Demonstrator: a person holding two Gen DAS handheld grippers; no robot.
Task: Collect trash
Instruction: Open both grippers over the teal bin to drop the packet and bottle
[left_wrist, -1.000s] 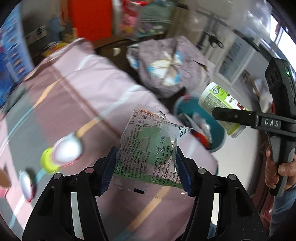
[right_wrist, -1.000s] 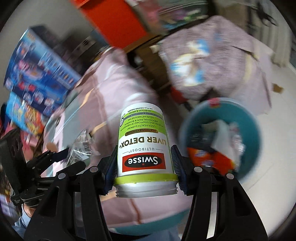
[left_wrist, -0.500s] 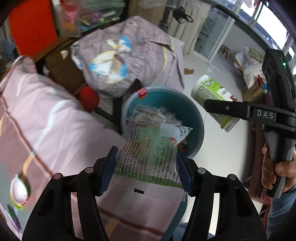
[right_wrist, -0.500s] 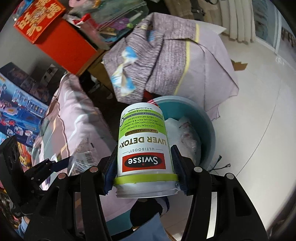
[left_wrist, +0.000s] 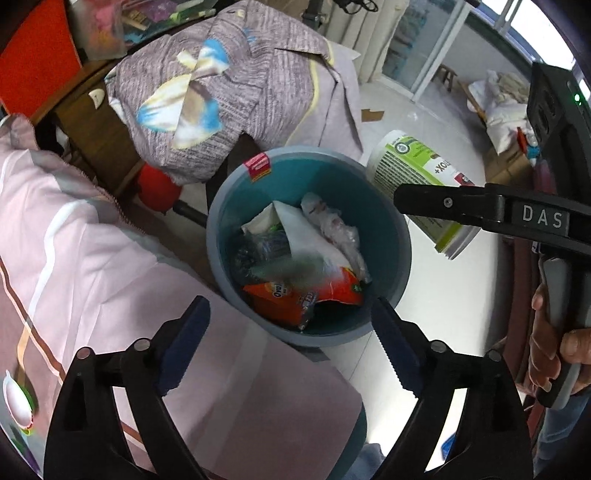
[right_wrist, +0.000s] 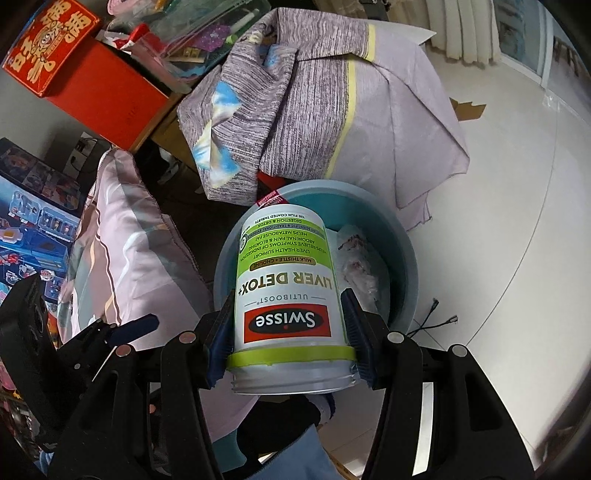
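A teal round bin (left_wrist: 391, 218) stands on the floor beside the bed, with several wrappers and bags inside. A blurred green wrapper (left_wrist: 295, 267) is falling into it. My left gripper (left_wrist: 291, 343) is open and empty above the bin's near rim. My right gripper (right_wrist: 288, 343) is shut on a white and green Swisse bottle (right_wrist: 286, 291), held upside down over the bin (right_wrist: 406, 251). The bottle also shows in the left wrist view (left_wrist: 417, 173), at the bin's right rim.
A pink striped quilt (left_wrist: 74, 251) lies left of the bin. A grey-purple cloth (left_wrist: 229, 85) drapes over furniture behind it. White tiled floor (right_wrist: 498, 221) lies to the right. A red box (right_wrist: 74, 66) and toy boxes (right_wrist: 29, 221) stand at the left.
My left gripper has opened and let go of the green wrapper, which drops into the bin. Both grippers have moved closer over the bin. The right gripper still holds the bottle.
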